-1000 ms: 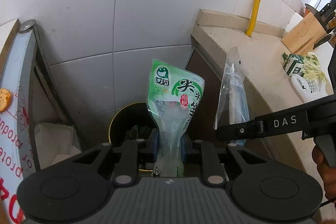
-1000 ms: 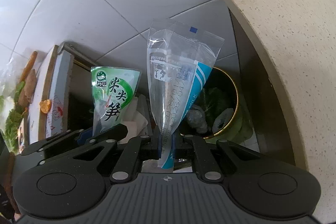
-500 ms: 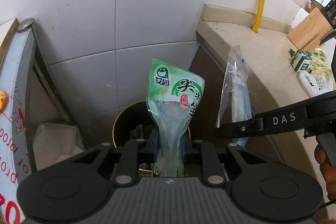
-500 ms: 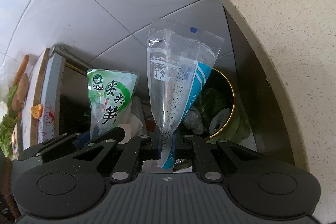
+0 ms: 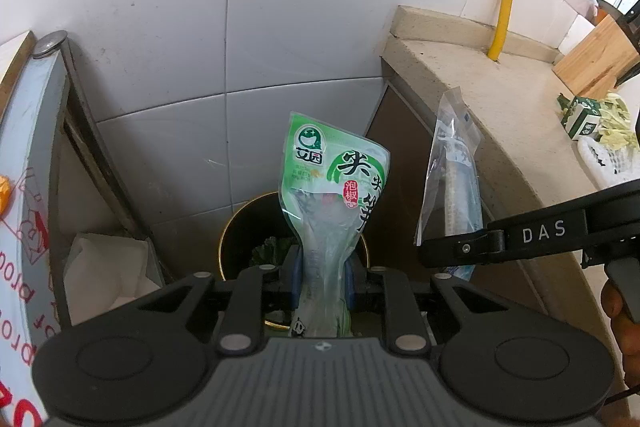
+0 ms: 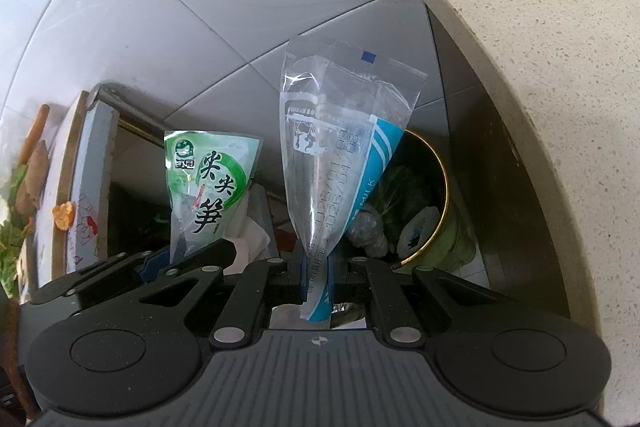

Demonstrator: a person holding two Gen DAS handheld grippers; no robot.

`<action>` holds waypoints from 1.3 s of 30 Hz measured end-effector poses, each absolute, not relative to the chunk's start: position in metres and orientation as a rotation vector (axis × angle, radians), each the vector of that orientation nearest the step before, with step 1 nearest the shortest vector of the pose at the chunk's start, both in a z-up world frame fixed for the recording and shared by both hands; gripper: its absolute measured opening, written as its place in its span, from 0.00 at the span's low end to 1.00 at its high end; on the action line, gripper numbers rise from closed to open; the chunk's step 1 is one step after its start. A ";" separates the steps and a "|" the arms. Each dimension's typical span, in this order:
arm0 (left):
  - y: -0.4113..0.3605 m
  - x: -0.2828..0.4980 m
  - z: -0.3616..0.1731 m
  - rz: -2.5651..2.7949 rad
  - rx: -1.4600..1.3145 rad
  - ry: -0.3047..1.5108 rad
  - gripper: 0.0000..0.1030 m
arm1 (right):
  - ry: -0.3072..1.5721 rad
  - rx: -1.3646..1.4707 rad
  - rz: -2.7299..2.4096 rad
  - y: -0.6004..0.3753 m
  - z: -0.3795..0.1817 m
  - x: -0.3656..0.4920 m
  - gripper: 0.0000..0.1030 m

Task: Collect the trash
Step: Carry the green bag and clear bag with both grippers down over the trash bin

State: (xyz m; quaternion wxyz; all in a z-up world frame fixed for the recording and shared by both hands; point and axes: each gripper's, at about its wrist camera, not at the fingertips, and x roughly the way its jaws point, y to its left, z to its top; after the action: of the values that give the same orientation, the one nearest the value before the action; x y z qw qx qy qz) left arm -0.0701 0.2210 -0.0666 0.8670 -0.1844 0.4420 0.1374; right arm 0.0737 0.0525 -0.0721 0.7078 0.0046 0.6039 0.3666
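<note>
Both grippers loaded, both over the bin corner.

Left gripper: jaws narrow, clamped on the bottom end of the green snack bag. Bag stands up out of the pads, top flared, leaning a bit right. It sits right above the round bin, the one with the gold rim, tucked in the corner between tiled wall and stone counter.

Right gripper: jaws nearly closed, pinching the lower end of the clear bag with blue stripe. That bag also stands upright; the bin shows behind it and to the right, greens and scraps already inside.

Handling read: both look empty or close to it, so very light. Thin film, floppy, slick. The green one has creased to a narrow waist at the pads, so it crushes with no resistance. The clear one is stiffer, holds its shape like a cone. Nothing fragile. The pinch at the gathered bottom end is the right spot: more layers, less slip.

Risks as I judge them: film may cling to the pads on release and not drop clean. Light bags can drift sideways and miss the rim, landing on the floor or by the white paper to the left. The right one looks further off the bin's centre than the left.
</note>
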 end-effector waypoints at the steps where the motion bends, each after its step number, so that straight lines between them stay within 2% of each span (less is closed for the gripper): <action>1: 0.221 -0.070 -0.067 0.288 -0.385 0.926 0.16 | 1.342 0.012 0.811 0.053 -0.073 0.074 0.12; 19: 0.224 -0.053 -0.062 0.266 -0.310 0.918 0.16 | 1.291 0.050 0.772 0.050 -0.070 0.081 0.12; 39: 0.239 -0.020 -0.080 0.287 -0.304 0.966 0.17 | 1.276 -0.009 0.708 0.082 -0.097 0.107 0.12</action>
State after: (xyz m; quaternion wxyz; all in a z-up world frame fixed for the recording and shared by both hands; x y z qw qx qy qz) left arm -0.0196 0.2388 -0.0803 0.8646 -0.1453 0.4611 0.1369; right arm 0.1068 0.0816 -0.0968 0.7452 -0.0040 0.5830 0.3235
